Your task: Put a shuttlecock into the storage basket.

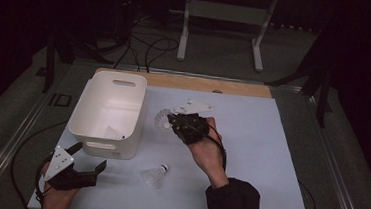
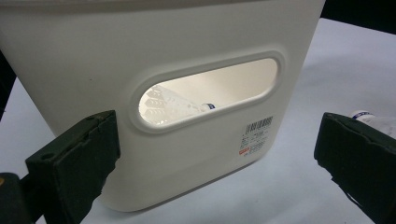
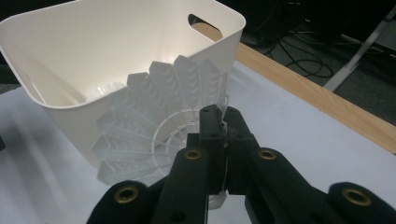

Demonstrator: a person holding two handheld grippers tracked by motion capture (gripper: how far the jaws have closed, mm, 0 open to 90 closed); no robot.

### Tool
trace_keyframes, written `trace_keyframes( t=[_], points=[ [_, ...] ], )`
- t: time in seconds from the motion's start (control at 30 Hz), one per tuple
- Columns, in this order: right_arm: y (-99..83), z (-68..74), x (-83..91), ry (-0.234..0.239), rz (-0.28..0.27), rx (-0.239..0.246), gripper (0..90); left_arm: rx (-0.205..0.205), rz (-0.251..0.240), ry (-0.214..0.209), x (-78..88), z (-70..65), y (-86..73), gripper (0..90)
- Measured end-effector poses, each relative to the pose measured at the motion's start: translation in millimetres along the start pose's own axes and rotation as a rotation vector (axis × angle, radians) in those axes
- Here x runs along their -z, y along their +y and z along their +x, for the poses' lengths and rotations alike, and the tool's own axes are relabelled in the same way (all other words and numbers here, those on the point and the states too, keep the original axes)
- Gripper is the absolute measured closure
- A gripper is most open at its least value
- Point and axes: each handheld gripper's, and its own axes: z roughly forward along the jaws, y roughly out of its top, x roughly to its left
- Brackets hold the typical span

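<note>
A white sheet covers the table, and on its left part stands a white bin with handle slots, one shuttlecock lying inside it on the floor of the bin, seen through the slot in the left gripper view. Just right of the bin's rim the right gripper is clamped tight on the skirt of a second shuttlecock, held above the sheet, while a third shuttlecock lies on the sheet in front of the bin. The left gripper, near the bin's front wall, has its jaws spread wide with nothing between them
</note>
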Motion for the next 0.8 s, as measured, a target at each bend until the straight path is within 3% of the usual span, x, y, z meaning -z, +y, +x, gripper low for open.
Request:
trace_keyframes(
  t=[0.8],
  points=[
    [13.4,11.9,-4.8,0.016,-0.013,0.024,88.7,0.000,0.001,0.001,-0.1,-0.1,0.0,1.1]
  ],
)
